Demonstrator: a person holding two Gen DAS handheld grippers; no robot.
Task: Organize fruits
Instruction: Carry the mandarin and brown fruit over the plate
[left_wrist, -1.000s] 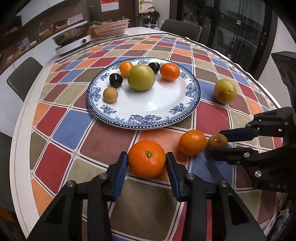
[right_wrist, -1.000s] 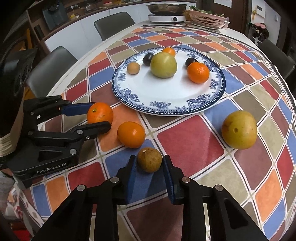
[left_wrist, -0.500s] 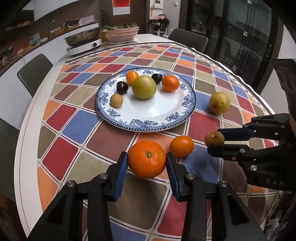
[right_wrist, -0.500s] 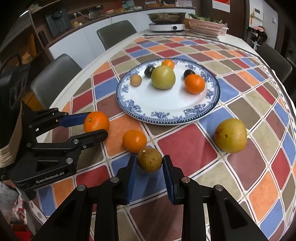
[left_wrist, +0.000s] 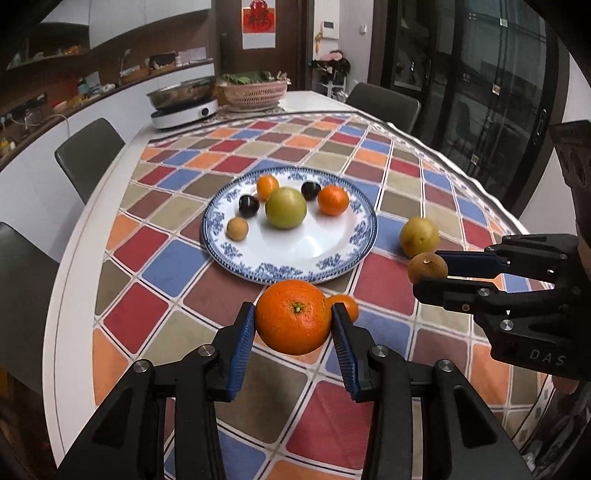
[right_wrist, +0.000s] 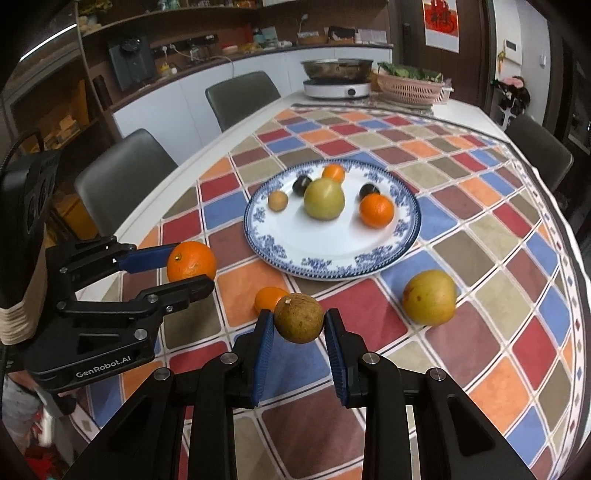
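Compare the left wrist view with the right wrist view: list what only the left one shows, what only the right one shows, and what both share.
Only the left wrist view: the glass doors on the right.

Only the right wrist view: the wooden shelving on the left.

Both: the blue-patterned plate with six fruits on it, the small orange and yellow-green fruit on the tablecloth, the left gripper holding the large orange, and the right gripper holding the brown fruit.

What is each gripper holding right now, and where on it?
Left gripper: large orange, pinched across its sides. Right gripper: small brown fruit, likewise.
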